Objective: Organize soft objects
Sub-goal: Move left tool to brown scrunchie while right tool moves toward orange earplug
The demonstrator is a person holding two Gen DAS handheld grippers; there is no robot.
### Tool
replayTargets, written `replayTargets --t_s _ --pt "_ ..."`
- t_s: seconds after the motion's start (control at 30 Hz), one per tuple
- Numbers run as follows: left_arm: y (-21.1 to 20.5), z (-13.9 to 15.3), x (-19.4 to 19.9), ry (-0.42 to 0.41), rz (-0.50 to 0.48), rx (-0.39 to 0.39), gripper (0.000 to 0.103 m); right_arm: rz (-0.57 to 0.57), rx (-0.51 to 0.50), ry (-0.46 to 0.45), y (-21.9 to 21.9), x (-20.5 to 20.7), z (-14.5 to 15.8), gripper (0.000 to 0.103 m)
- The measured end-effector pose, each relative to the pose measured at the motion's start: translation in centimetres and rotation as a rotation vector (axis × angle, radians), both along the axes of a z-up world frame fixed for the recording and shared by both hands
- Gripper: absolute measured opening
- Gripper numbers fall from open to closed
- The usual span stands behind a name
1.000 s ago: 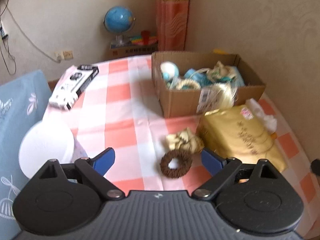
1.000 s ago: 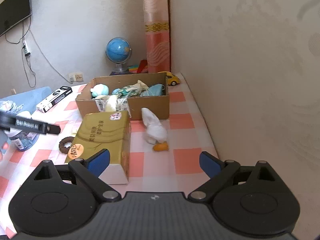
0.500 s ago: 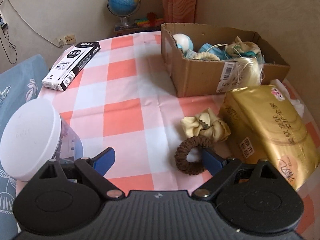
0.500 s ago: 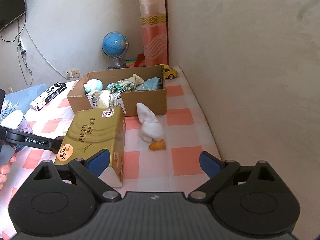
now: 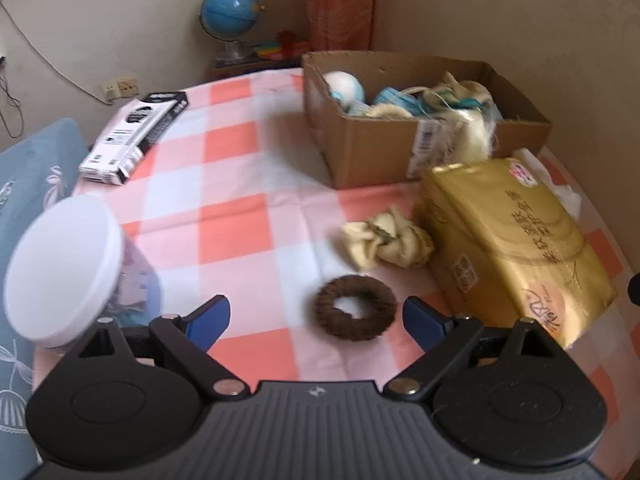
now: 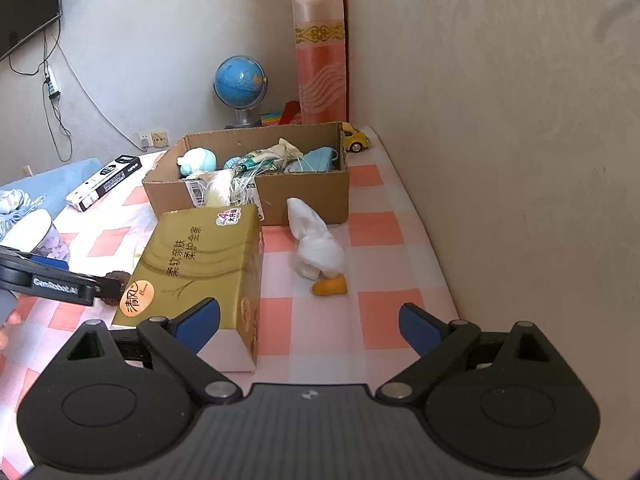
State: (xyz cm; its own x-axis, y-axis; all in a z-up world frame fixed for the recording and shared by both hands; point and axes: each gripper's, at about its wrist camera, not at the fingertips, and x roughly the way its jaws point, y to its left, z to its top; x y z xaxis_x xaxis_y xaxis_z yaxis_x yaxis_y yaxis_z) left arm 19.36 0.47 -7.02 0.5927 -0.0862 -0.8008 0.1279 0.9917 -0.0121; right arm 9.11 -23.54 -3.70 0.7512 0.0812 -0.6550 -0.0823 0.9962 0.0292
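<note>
**Left gripper poised over the brown scrunchie**

The left gripper point(image 5: 316, 316) hangs low over the checked tablecloth point(image 5: 240, 208), fingers spread wide, the brown scrunchie point(image 5: 355, 313) lying flat between its tips. The cream scrunchie point(image 5: 386, 243) sits just beyond, touching the gold tissue pack point(image 5: 516, 248). Bare cloth runs left toward the white-lidded jar point(image 5: 64, 268). The right gripper point(image 6: 310, 322), also spread, faces the plush duck point(image 6: 318, 250) beside the cardboard box point(image 6: 304, 196), near the wall.
</note>
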Motion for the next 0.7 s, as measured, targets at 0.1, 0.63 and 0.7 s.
replayTargets --t_s 0.1,0.63,0.7 --pt "-0.6 -0.6 0.4 0.010 -0.005 -0.009 0.093 -0.002 -0.006 0.005 -0.1 -0.1 -0.1 0.099" --pt "-0.8 -1.6 0.2 -0.007 0.001 -0.018 0.067 0.019 -0.038 0.019 -0.2 0.7 -0.9 0.097" --pt "-1.0 -1.6 0.1 -0.020 -0.001 -0.020 0.061 0.018 -0.043 0.016 -0.3 0.6 -0.7 0.093"
